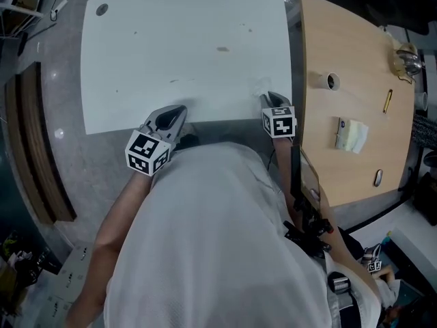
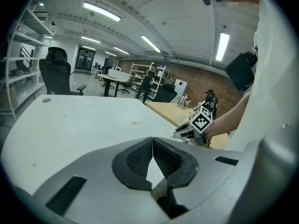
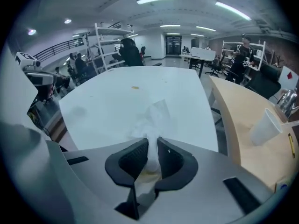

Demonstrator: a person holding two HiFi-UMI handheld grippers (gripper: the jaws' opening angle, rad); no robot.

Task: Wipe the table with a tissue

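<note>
Open-plan office, shelving and chairs behind; the work surface is a white table (image 1: pixel 184 46), with a wooden table (image 1: pixel 348 46) just beside its right edge.

Head view: the left gripper (image 1: pixel 174 115) sits at the white table's near edge. The right gripper (image 1: pixel 271 101) is at its near right corner, tips over the top. The tissue (image 1: pixel 261 87) shows only as a faint pale crumple ahead of those tips, hard to separate from the table top. A brown spot (image 1: pixel 222 48) lies toward the table's far half, well apart from the tissue.

Left gripper view: jaws closed tip to tip with nothing between them; white table top shows through the gap behind the tips. This gripper is idle above the near edge.

Right gripper view: jaws pinched on the tissue, which is white, thin and bunched, with a loose translucent flap fanning forward onto the table. A paper cup (image 3: pixel 266 125) stands beyond the table's right edge, on the wooden top.

Risks, as I judge them:
- Only a narrow bunch is pinched, so a hard drag could tear the sheet or pull it free.
- Pressing too steeply would scrape the jaw tips on the top.
- Strokes kept at the corner would miss the spot.
- The loose flap may fold under.
</note>
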